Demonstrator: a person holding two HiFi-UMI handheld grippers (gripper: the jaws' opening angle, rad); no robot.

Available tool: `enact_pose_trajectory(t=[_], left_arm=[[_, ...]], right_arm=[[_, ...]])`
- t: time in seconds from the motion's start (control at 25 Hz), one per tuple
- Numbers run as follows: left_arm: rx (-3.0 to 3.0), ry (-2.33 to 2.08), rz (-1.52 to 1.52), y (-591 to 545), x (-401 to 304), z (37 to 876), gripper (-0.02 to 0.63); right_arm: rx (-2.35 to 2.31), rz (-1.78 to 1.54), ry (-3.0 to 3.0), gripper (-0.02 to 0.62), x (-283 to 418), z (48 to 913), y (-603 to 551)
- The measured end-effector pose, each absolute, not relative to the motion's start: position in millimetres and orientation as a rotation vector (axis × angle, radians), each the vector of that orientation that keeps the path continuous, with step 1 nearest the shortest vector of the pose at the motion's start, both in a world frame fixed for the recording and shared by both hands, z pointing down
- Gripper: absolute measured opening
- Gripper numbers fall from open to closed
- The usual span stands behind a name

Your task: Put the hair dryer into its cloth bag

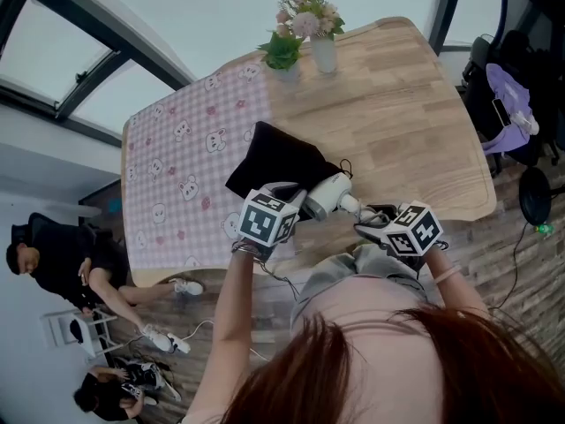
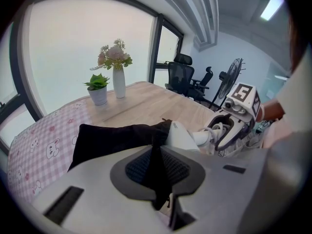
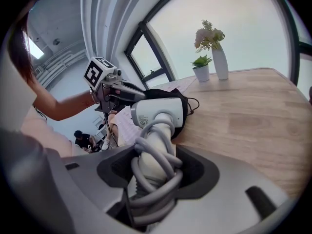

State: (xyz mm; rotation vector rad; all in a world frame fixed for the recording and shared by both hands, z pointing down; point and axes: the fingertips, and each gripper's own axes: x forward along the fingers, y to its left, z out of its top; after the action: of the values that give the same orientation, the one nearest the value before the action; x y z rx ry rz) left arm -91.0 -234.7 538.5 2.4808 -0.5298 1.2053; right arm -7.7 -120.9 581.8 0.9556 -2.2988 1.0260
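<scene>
A black cloth bag point(image 1: 275, 160) lies on the table where the pink checked cloth meets the bare wood. The white hair dryer point(image 1: 328, 194) has its head at the bag's mouth, and its nozzle end is hidden in the dark cloth. My left gripper point(image 1: 296, 203) is shut on the edge of the bag point(image 2: 112, 138), with a fold of black cloth pinched between its jaws point(image 2: 158, 152). My right gripper point(image 3: 153, 172) is shut on the handle of the hair dryer point(image 3: 156, 112), which has the grey cord wound around it. The bag's drawstring point(image 3: 196, 104) trails beside the dryer's head.
A white vase of flowers point(image 1: 322, 47) and a small potted plant point(image 1: 284, 56) stand at the table's far edge. Both grippers work close to the near edge. People sit on the floor at the left point(image 1: 71, 263). A chair with a purple bag point(image 1: 512, 104) stands right of the table.
</scene>
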Motion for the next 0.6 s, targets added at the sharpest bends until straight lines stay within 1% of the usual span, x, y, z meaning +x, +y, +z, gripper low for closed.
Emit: enact_pose_trajectory(t=[0.4, 0.6], left_arm=[[2.504, -0.414, 1.204, -229.3, -96.0, 533.7, 0.041], [2.523, -0.371, 1.185, -226.0, -99.4, 529.7, 0.041]], right_arm=[[0.983, 1.056, -2.283, 0.235, -8.1, 580.6, -123.2], [1.012, 1.148, -2.279, 0.235, -9.0, 580.1, -123.9]])
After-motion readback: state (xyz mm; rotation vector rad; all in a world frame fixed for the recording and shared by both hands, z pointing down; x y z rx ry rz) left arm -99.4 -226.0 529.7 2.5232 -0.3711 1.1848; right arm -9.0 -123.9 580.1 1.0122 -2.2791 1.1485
